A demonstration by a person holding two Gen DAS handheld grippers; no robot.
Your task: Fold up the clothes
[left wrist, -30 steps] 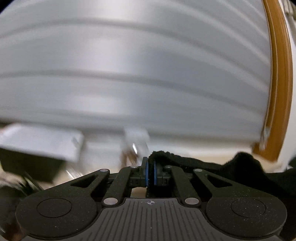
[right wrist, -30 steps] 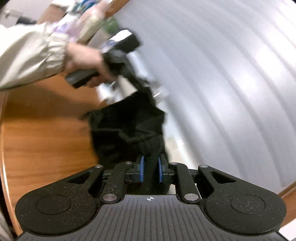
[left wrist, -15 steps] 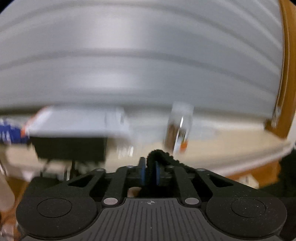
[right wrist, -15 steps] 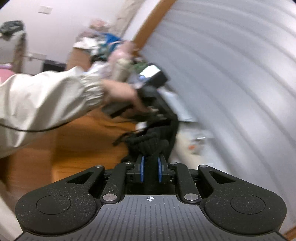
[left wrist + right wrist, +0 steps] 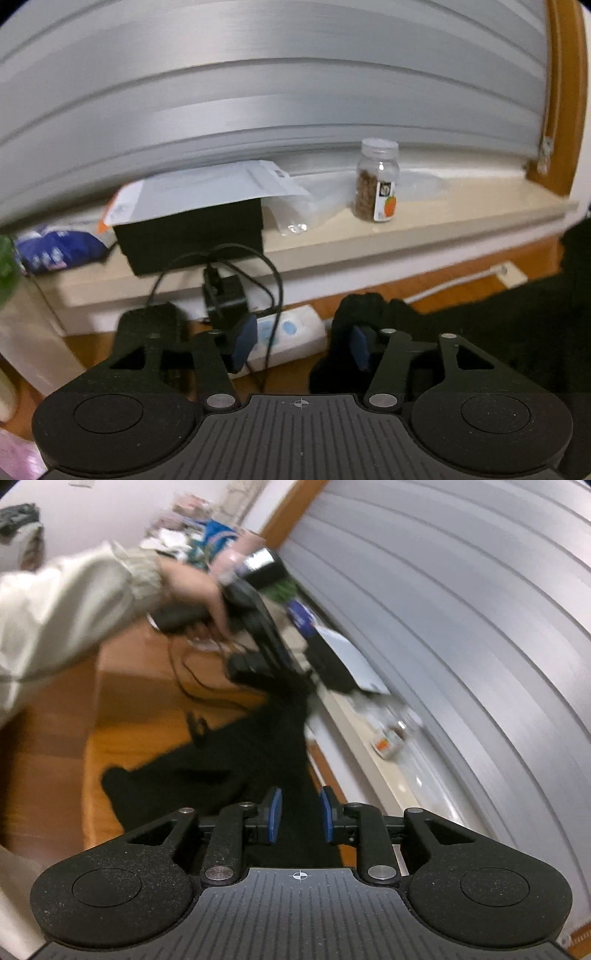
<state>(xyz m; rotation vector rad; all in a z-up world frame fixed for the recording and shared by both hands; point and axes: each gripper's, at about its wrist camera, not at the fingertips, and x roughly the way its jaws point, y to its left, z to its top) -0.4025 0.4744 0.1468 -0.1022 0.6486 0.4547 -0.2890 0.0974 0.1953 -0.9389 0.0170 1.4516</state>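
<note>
My left gripper (image 5: 301, 345) has just been opening; jaws wide, black garment (image 5: 480, 332) bunched over the right pad at 3 o'clock, not pinched. My right gripper (image 5: 298, 816) has just been opening too, cloth between the pads, seemingly unpressed. From it the garment runs toward 11 o'clock over the wooden floor (image 5: 55, 746).
</note>
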